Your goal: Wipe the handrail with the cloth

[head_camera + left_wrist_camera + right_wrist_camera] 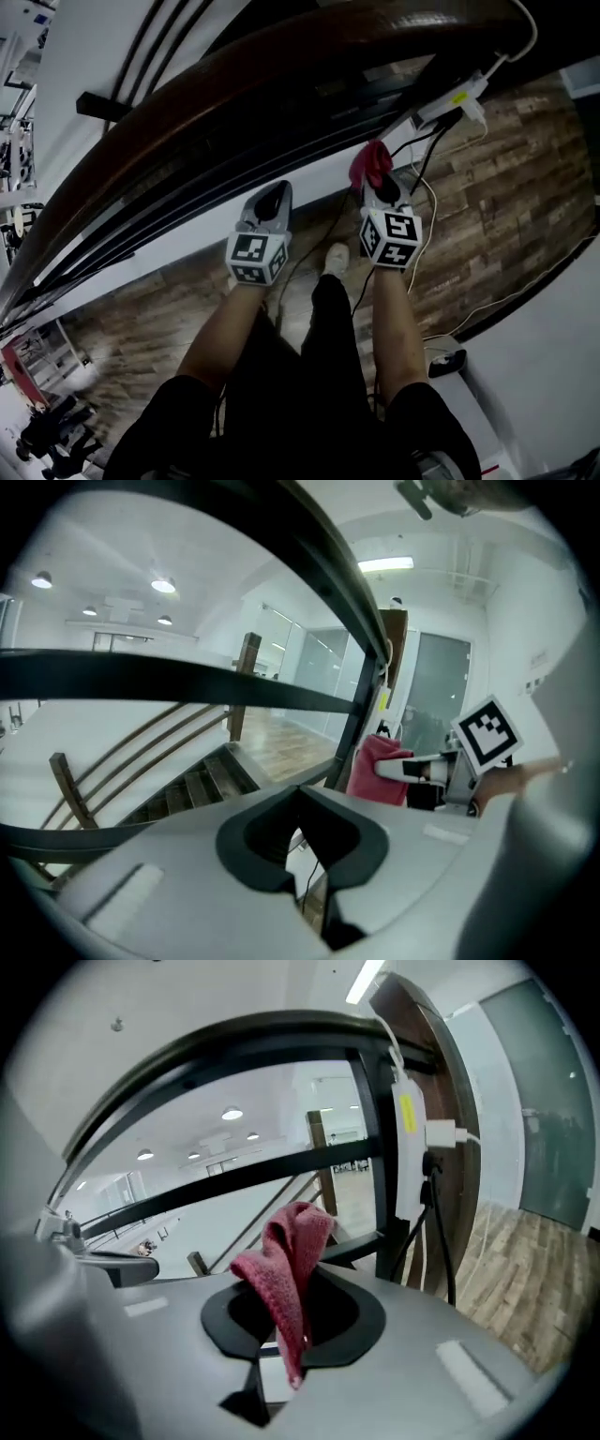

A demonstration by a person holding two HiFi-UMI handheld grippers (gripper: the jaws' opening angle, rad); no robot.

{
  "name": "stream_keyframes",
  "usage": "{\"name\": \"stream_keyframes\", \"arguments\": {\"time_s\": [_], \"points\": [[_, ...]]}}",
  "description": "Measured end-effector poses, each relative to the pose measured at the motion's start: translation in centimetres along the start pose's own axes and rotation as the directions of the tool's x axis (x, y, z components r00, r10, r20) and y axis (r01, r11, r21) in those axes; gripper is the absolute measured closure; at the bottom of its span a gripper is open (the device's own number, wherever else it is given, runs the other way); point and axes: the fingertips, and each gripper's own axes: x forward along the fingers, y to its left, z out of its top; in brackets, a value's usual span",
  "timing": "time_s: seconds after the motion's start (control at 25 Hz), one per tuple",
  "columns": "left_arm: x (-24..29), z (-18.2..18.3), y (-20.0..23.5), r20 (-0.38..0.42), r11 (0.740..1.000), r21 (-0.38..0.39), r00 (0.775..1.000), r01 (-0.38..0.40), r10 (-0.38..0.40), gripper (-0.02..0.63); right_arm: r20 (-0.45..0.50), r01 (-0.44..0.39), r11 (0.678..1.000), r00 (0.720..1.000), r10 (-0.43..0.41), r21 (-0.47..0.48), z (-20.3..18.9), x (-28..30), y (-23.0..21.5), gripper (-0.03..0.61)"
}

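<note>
right gripper [291,1327] first: its jaws were clamped on a red knitted cloth [286,1260], pinched low down, with the bunched top standing up out of the jaws and a thin tail hanging below them. left gripper [302,841]: jaws drawn nearly together, only a slit between the black pads, nothing in them. it sat level with the right one, just off to the side of its jaws.

moving outward, beyond both sets of jaws ran the black metal rails, and above and ahead of the jaws curved the dark brown rounded wooden handrail [281,66]. the cloth was short of it, with clear air between cloth and wood in the right gripper view. just past the right jaws a white power strip [455,98] hung with its cables trailing toward the wood-plank floor [506,187].

so where did that leave things? the cloth was in hand, that part was done. by my reading no wiping was under way here, and the whole length of the rail was left to do.
</note>
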Motion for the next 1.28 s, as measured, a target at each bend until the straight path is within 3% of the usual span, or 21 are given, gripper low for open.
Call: {"name": "stream_keyframes", "arguments": {"time_s": [0.32,0.48,0.6,0.72,0.8,0.96,1.04,1.16,1.28], "points": [[-13.0,2.4,6.8,0.130,0.998,-0.007,0.990,-0.060,0.060,0.615,0.147,-0.123,0.990,0.980,0.133,-0.074,2.4,-7.4,12.6,0.529],[-20.1,4.2,11.4,0.203,0.991,-0.041,0.970,-0.129,0.134,0.615,0.202,-0.227,0.966,0.947,0.248,-0.125,4.3,-8.8,21.3,0.529],[-24.6,4.4,14.6,0.231,0.977,-0.058,0.949,-0.206,0.213,0.615,0.212,-0.344,0.918,0.899,0.382,-0.196,4.9,-8.9,28.2,0.529],[-29.2,4.0,17.9,0.253,0.939,-0.104,0.905,-0.327,0.343,0.615,0.175,-0.482,0.830,0.824,0.538,-0.282,4.9,-9.1,34.7,0.529],[-32.3,3.9,19.7,0.273,0.898,-0.143,0.856,-0.415,0.439,0.615,0.133,-0.582,0.755,0.759,0.638,-0.300,4.6,-9.1,38.3,0.529],[-38.9,2.5,21.8,0.292,0.775,-0.236,0.717,-0.587,0.633,0.615,-0.003,-0.751,0.536,0.582,0.814,-0.386,3.3,-9.1,45.1,0.529],[-41.4,1.1,22.3,0.290,0.721,-0.280,0.660,-0.634,0.693,0.615,-0.055,-0.791,0.453,0.517,0.854,-0.411,2.2,-9.3,47.2,0.529],[-44.4,-1.6,23.3,0.277,0.659,-0.325,0.598,-0.678,0.752,0.615,-0.121,-0.823,0.367,0.457,0.881,-0.433,0.2,-9.4,49.8,0.529],[-46.9,-4.5,25.5,0.264,0.612,-0.375,0.552,-0.697,0.791,0.615,-0.157,-0.827,0.299,0.414,0.897,-0.476,-1.6,-9.0,53.3,0.529]]}}
